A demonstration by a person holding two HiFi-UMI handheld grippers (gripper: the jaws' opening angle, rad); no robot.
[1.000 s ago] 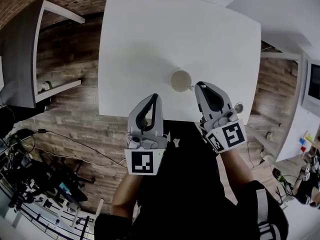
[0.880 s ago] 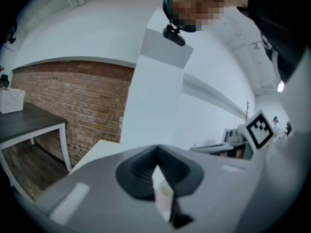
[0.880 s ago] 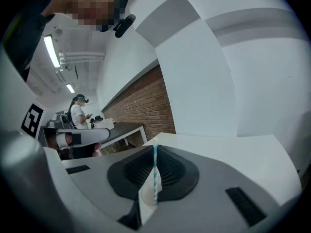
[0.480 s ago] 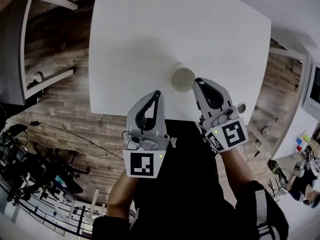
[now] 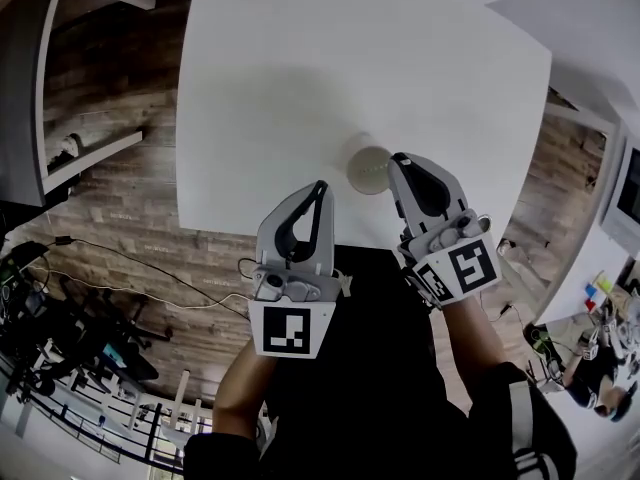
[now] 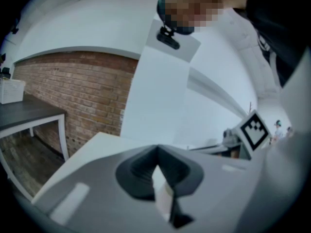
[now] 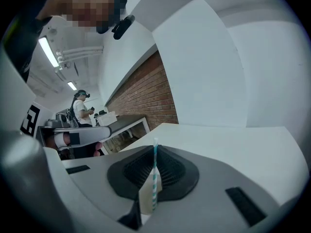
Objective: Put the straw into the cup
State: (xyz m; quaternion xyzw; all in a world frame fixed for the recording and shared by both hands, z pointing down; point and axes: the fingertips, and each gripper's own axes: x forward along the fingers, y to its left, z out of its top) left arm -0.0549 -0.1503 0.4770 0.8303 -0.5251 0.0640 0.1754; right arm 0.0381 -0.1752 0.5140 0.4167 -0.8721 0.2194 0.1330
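Only partly visible, straw in clenched right tongs; left tongs closed, empty

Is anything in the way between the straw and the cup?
Nothing that I can see. The right gripper holds the straw. The cup stands right beside its tip on the table, with nothing over its mouth.

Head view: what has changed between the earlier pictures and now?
The right gripper, shut on the straw, moved closer to the cup; its tip now sits beside the rim. The left gripper stayed shut, and the cup stayed in place.
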